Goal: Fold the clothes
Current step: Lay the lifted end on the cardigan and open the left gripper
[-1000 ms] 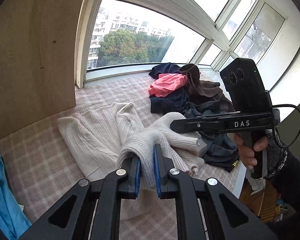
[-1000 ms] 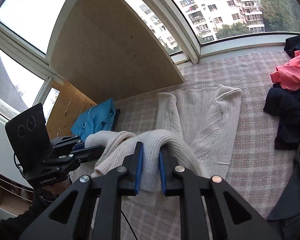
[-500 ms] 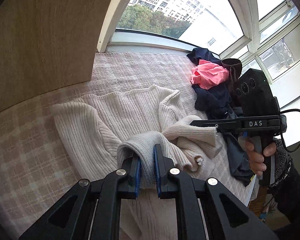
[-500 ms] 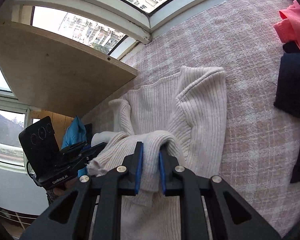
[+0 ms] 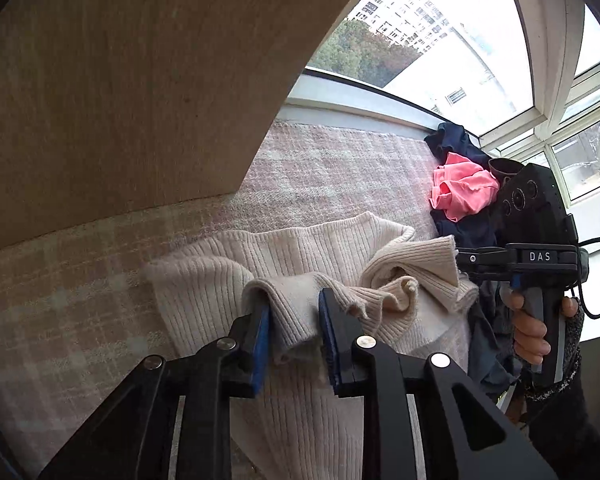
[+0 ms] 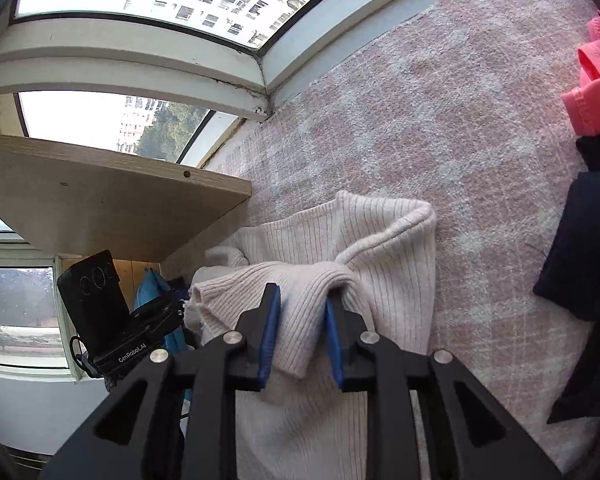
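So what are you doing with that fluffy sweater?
A person is folding a cream ribbed knit sweater on a pink checked blanket, with a black two-finger gripper in each hand. The left gripper and the right gripper have just been opening, with the folded-over hem loose between their blue pads. A pile of pink and navy clothes waits nearby.

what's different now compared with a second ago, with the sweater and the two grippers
Both grippers carried the cream sweater's lifted edge forward and down over its body on the pink plaid blanket. The left gripper and right gripper have just been opening; the knit now sits loosely between their fingers, being let go. The pink garment and dark clothes pile stayed put.
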Demonstrator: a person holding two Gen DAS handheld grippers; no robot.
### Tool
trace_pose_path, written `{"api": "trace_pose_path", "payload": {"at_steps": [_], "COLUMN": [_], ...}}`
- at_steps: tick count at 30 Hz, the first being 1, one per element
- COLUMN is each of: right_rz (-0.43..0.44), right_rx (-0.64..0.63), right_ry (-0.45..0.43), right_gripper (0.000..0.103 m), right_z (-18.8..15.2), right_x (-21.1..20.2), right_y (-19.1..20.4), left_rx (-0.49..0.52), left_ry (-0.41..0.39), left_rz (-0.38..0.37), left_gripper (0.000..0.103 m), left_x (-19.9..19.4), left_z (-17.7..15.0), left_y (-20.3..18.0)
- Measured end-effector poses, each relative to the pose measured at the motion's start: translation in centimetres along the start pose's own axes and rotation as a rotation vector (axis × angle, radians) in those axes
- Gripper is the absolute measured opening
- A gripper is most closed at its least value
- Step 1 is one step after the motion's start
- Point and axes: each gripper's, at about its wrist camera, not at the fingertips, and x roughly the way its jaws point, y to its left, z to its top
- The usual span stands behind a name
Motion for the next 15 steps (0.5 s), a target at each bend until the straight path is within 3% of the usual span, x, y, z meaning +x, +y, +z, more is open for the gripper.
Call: {"api": "trace_pose_path", "payload": {"at_steps": [1,2,4,7,9,15], "right_rz": [-0.003,-0.002,0.019,0.013,-0.043,-0.286], "right_rx": [-0.017,-0.027,-0.021,-0.039,-0.115,-0.358], "right_ry": [-0.015,-0.031,-0.056,-0.121,-0.191,-0.15], "right_gripper": [0.03,0.044,0.056,0.056,0.056,0.056], "right_z": [-0.1,-0.2,-0.1,-0.1,-0.9,-4.7], "right_x": [-0.7,-1.6,-3.2,-5.7,-7.0,-3.3], "right_y": [0.4,0.7,0.7,1.0,1.9,3.4], "left_rx": [0.019,0.033,0.054,0.103,0.15,0.18], "left_ry": [-0.032,-0.059,-0.08,-0.121,-0.128,-0.029], "left_rz": [0.023,0.036,0.043,0.097,0.134,0.172], "left_gripper": [0.04,0.044,0.044,0.044,0.044,0.044], "left_x": [-1.0,-2.0,-3.6,-5.2,-5.4,-1.5], "left_z": [0.1,0.2,0.2,-0.8,-1.8,-4.0], "left_y": [-0.2,-0.3,-0.3,-1.1,-1.9,-1.6]}}
